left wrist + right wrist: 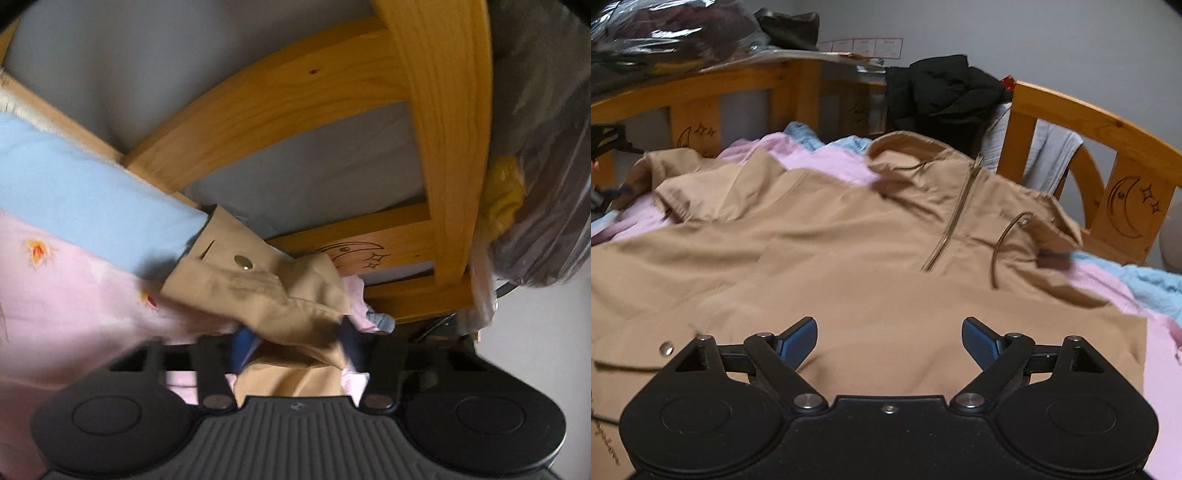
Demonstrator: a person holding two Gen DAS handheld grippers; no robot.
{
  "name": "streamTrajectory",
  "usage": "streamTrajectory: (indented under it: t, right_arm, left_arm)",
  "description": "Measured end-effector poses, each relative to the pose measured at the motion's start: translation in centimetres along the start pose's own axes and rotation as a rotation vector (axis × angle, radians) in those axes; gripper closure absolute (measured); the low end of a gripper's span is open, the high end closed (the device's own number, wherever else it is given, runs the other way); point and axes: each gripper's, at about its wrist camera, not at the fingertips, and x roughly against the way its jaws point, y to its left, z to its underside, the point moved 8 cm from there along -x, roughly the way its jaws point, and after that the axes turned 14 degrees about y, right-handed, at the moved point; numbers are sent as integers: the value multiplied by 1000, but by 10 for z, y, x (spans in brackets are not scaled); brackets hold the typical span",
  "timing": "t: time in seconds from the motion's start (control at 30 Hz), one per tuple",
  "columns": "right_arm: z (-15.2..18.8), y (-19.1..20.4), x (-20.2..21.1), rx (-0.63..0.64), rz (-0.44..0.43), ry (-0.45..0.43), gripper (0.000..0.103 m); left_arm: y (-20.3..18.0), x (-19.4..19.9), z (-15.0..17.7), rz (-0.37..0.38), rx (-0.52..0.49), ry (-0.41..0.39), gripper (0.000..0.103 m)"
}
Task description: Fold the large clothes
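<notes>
— Tan cotton is most of what I see: a jacket (849, 251) lies spread front-up across the bed (1167, 280), over pink and pale blue bedding. Its collar is toward the head of the bed, near the wooden headboard (1071, 107).

— What marks the jacket?

— A short zip (955, 218) runs down from the collar, and a brown drawcord (1001, 251) loops beside it. A metal snap (666, 348) shows near the hem, at the lower left of the right wrist view.

— And the right hand-held gripper (889, 341)?

— Released. Its blue pads (798, 341) stand wide apart above the jacket's lower body, with only flat fabric showing in the gap and nothing pinched.

— The left one?

— The left hand-held gripper (293, 341) is at the side of the bed, by the wooden rail (373, 243) carved with a moon and stars. The jacket's cuff (258, 284), with its own snap (243, 262), sits bunched between the jaws, and the two pads press on it from both sides: clenched on the cuff. That view is blurred and tilted.

— Anything else around?

— A dark garment (942, 92) is heaped at the headboard, grey cloth (1052, 158) hangs over the rail there, and plastic-wrapped bundles (665, 37) sit above the far rail.
</notes>
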Motion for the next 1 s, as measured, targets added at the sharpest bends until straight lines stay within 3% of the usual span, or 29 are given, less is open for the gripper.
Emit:
streamTrajectory:
  t: [0.1, 0.2, 0.33, 0.47, 0.57, 0.67, 0.8, 0.9, 1.0]
  right_arm:
    - [10, 1, -4, -34, -12, 23, 16]
    - [14, 1, -7, -58, -21, 31, 16]
    - [15, 2, -5, -46, -15, 21, 16]
    - [5, -7, -1, -88, -13, 3, 16]
    - [-14, -26, 7, -178, -30, -32, 16]
    - [-35, -55, 20, -288, -68, -73, 16]
    - [-41, -99, 32, -484, -120, -110, 15]
    - [-24, -125, 31, -580, -106, -94, 15]
    - [4, -135, 22, -654, -98, -38, 15]
  left_arm:
    - [-3, -1, 0, 4, -24, -18, 96]
    - [-20, 7, -2, -13, -134, -46, 103]
    - [-70, 23, 36, -41, -481, -88, 103]
    - [-133, 29, 108, 25, -876, -48, 103]
    - [-174, 28, 169, 141, -1120, 57, 103]
    - [-199, 25, 237, 240, -1346, 213, 103]
    - [-181, 7, 335, 235, -1664, 446, 103]
    - [-138, -10, 387, 176, -1755, 612, 102]
    - [-98, -29, 409, 114, -1728, 805, 100]
